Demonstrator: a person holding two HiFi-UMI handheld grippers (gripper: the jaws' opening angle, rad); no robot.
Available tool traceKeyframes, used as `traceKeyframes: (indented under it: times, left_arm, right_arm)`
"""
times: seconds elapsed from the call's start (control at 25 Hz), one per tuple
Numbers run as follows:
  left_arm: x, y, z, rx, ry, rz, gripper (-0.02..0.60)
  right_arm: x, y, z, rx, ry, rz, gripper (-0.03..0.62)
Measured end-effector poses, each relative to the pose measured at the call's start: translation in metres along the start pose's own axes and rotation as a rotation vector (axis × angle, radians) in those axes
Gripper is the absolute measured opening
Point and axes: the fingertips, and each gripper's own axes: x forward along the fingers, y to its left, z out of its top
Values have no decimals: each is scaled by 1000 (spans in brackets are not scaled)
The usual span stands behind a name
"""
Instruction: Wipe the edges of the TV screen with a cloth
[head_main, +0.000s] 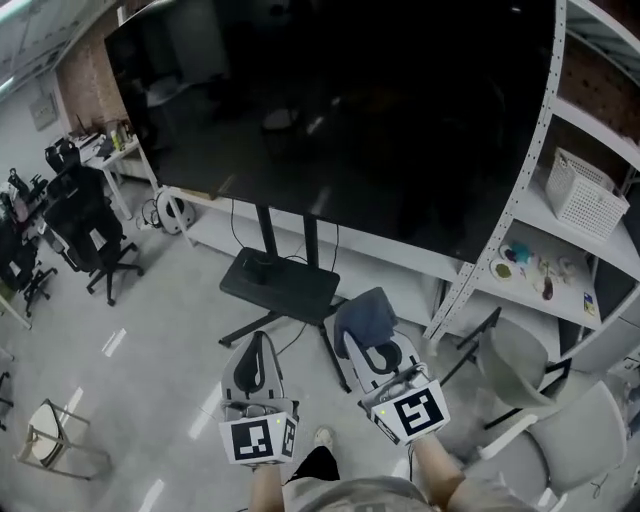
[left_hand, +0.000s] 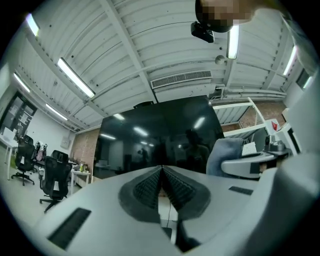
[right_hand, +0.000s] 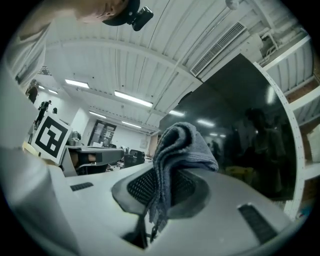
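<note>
Standing in front of the TV screen (head_main: 340, 110) w/ both tools low by my waist, I reckon I'm at the approach step. The wiper is loaded but no wipe has begun, since nothing touches the panel and both tools are well apart from it. My right gripper (head_main: 370, 340) is clamped on the cloth (head_main: 365, 315), a grey-blue folded wad. In the right gripper view the fabric is pinched between the ribbed pads (right_hand: 142, 187), w/ most of it bunched up past the tips and a thin tail hanging toward the base. Grip looks firm to me, tho the wad flops a bit to one side. My left gripper (head_main: 260, 342) is closed w/ nothing in it: the left gripper view shows its two pads meeting in one line, no gap, no fabric. The screen sits on a black stand (head_main: 280, 282) on the floor, its bottom edge above & ahead of the tools, and a metal shelf rack (head_main: 535, 180) is just beside its right side. Next move, IMO: lift the right tool up & fwd and lay the bunched part flat on an edge, prob. the bottom one as it's nearest. Then run along the border w/ light pressure so the jaw tips don't hit the glass. The right edge looks tight bc of the rack.
</note>
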Motion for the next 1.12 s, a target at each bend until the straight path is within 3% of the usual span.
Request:
traceKeyframes:
  times: [0.2,0.4,0.72,1.12]
  left_arm:
    - [114,37,10,7,-35,-47,15]
    - [186,47,10,10,-51,-95,15]
    - [230,24,-5,-4,-5,-153,14]
    - [255,0,-10,-26,-2,-169,14]
  right_arm:
    - [106,-39,19,-37,-46,-15,49]
    - [164,-75,20,-60,-68,-53,49]
    - [189,-108,17,-56,-72,-81,49]
    - [184,-138,13,-77,-58,-91,49]
